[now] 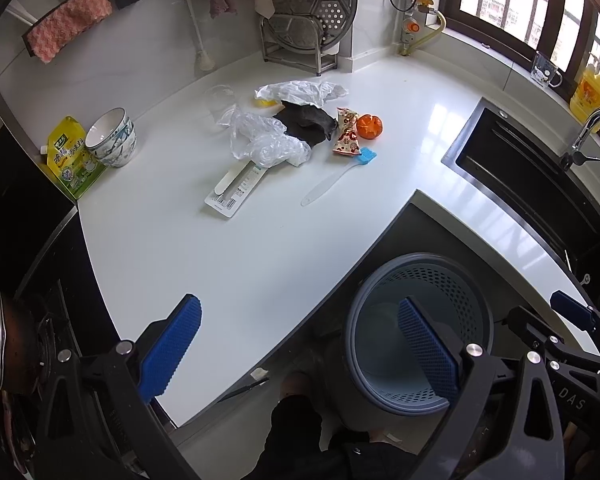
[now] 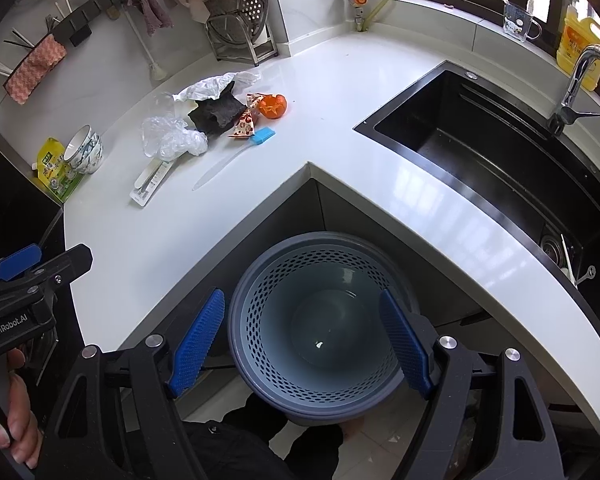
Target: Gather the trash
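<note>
Trash in a pile far ahead on the white counter, well apart from both claws: a clear plastic bag, a white crumpled bag, a dark rag-like piece, a snack wrapper and an orange peel, all close together and some touching. Pile up and a bit left from the right claw, more straight ahead from the left claw, so the left one looks nearer, as a guess. Snack wrapper long, lying pointed toward the near counter edge. Just beside the pile, a blue brush and a flat white pack, maybe not trash, hard to say. Both claws wide, holding nothing, blue pads far apart. Down below the counter corner, a gray basket with holes, right under the right claw and between its 2 pads in that view. Inside: almost bare, only 1 tiny pale speck on the bottom. A stack of bowls at the far left, insides hidden. Black sink at the right, nothing seen in it but the drain.
</note>
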